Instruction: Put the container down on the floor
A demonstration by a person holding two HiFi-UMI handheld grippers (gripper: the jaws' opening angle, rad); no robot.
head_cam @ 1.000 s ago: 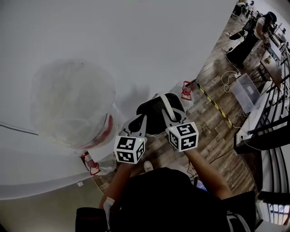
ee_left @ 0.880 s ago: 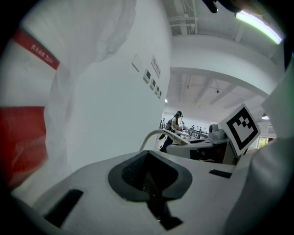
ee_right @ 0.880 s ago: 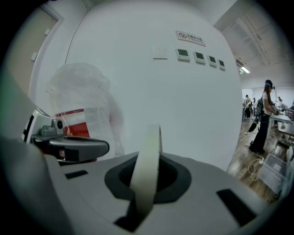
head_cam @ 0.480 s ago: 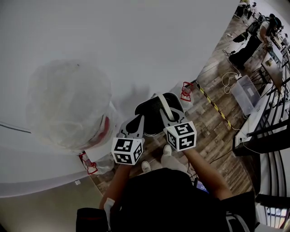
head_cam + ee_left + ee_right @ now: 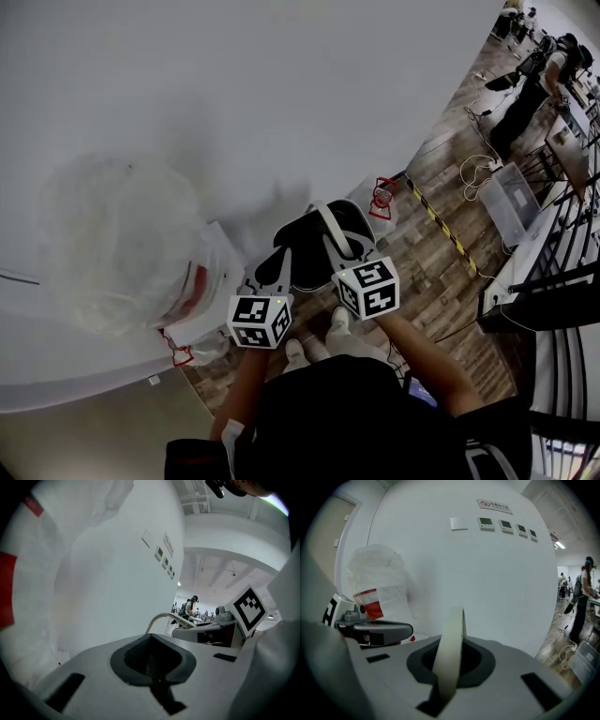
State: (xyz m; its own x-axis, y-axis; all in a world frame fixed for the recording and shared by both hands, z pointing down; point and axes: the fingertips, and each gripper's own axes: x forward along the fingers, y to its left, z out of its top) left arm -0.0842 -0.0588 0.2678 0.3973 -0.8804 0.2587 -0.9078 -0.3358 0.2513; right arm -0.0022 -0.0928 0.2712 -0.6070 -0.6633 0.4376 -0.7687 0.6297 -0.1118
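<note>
In the head view both grippers are held in front of my body, above wood floor. My right gripper (image 5: 328, 223) (image 5: 450, 665) is shut on a pale flat band (image 5: 451, 639) that stands upright from its dark jaw recess. That band (image 5: 334, 232) crosses the dark oval ahead of the marker cube. What it belongs to is hidden. My left gripper (image 5: 272, 264) (image 5: 152, 663) has its jaws together with nothing between them. From the left gripper view, the right gripper (image 5: 213, 629) sits close by, with the band (image 5: 161, 617) arching from it. I cannot make out a container in either gripper.
A bulky translucent plastic bag with a red label (image 5: 122, 244) (image 5: 377, 590) leans on the curved white wall (image 5: 281, 84) at the left. Red clamps (image 5: 382, 195) mark the wall's foot. Striped tape (image 5: 450, 234), cables, a clear bin (image 5: 511, 192), people and dark railings lie to the right.
Both grippers have drifted slightly left and down in the head view. The plastic bag has slid left, and my shoes have come into view below the grippers. The grips look unchanged.
</note>
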